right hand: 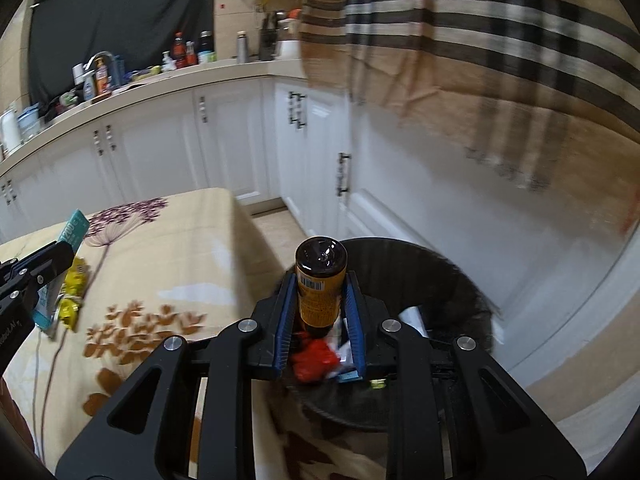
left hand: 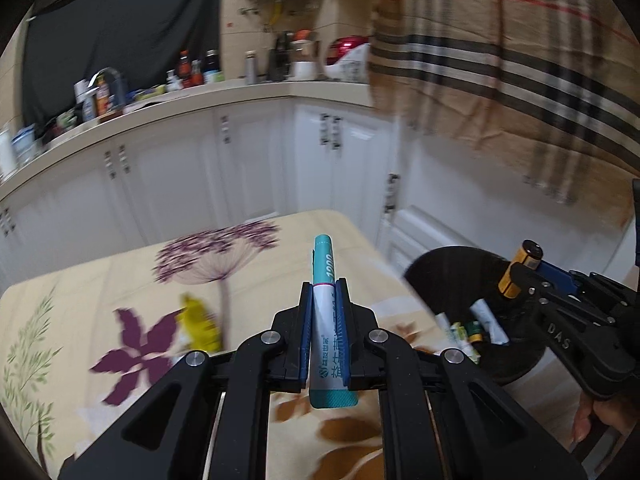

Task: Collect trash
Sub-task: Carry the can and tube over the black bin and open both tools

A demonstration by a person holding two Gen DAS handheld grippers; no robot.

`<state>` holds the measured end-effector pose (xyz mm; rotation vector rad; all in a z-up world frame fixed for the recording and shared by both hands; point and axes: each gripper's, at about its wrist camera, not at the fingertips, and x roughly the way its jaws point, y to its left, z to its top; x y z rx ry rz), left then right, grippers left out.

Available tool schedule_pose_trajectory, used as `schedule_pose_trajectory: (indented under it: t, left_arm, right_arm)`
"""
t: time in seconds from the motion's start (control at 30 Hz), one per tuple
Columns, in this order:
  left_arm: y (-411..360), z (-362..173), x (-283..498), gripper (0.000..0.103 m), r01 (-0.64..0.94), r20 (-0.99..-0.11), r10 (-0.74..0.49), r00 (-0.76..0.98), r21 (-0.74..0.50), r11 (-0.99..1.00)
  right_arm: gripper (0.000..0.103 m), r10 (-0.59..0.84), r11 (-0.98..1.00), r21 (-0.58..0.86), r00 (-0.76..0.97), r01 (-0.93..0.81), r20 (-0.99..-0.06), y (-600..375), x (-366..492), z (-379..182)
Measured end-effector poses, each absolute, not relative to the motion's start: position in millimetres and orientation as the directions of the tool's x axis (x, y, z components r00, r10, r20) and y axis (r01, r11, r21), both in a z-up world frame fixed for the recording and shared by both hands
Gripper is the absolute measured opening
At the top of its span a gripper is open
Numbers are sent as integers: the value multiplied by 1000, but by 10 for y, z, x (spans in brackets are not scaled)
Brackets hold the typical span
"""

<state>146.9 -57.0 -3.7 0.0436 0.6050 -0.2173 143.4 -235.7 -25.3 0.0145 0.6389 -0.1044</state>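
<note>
Here, left claw (left hand: 325, 292) grips one teal sachet (left hand: 326, 320); right claw (right hand: 320, 284) grips one brown bottle (right hand: 320, 280).

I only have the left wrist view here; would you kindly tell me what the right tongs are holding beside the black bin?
Observer: The right tongs are shut on a small brown bottle with an orange label and a barcode.
Operator: Thank you. Is it over the bin?
Observer: Yes, it hangs above the opening of the black bin, on the side nearest the table.
Operator: What lies under it?
Observer: A crumpled red wrapper sits in the bin just below the bottle.
</note>
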Motion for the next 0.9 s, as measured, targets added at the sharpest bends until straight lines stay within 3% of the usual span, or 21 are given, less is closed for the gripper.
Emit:
schedule_pose_trajectory:
  t: [0.9]
  left_arm:
    - [-1948,-329,2044,12,381,-607,-263,750,71,922]
  right_arm:
    - [23,-192,970,-8,746,243,-637,-3234,1738,-622]
